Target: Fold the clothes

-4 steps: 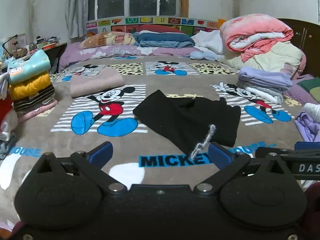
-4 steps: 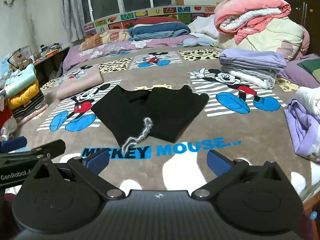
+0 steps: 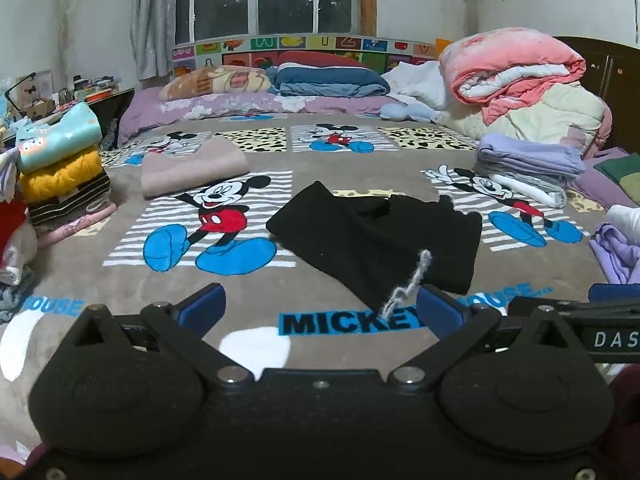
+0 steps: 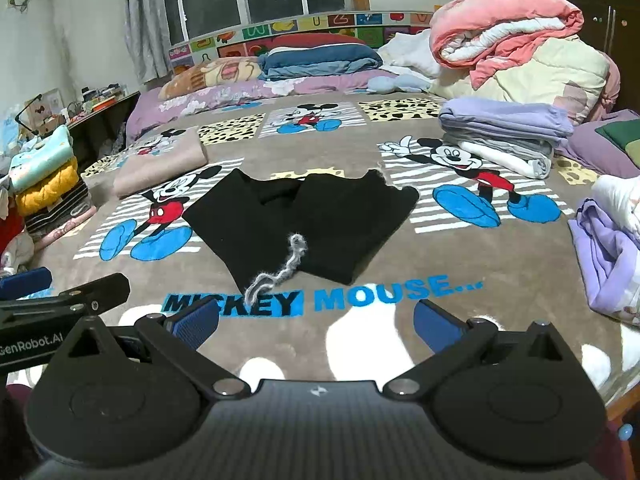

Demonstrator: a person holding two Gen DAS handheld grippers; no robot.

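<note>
A black garment (image 3: 376, 236) lies partly folded on the Mickey Mouse blanket (image 3: 192, 292), with a grey fuzzy strand (image 3: 408, 284) on its near edge. It also shows in the right wrist view (image 4: 304, 216), with the strand (image 4: 280, 272) there too. My left gripper (image 3: 318, 312) is open and empty, held above the blanket, short of the garment. My right gripper (image 4: 316, 320) is open and empty, also short of the garment's near edge. Each gripper's side shows in the other's view.
A folded beige garment (image 3: 192, 164) lies far left. A stack of folded clothes (image 3: 60, 168) stands at the left edge. A lilac and white folded stack (image 3: 528, 168) sits at right, loose purple clothes (image 4: 608, 252) nearer right. Quilts (image 3: 516, 80) and pillows are at the back.
</note>
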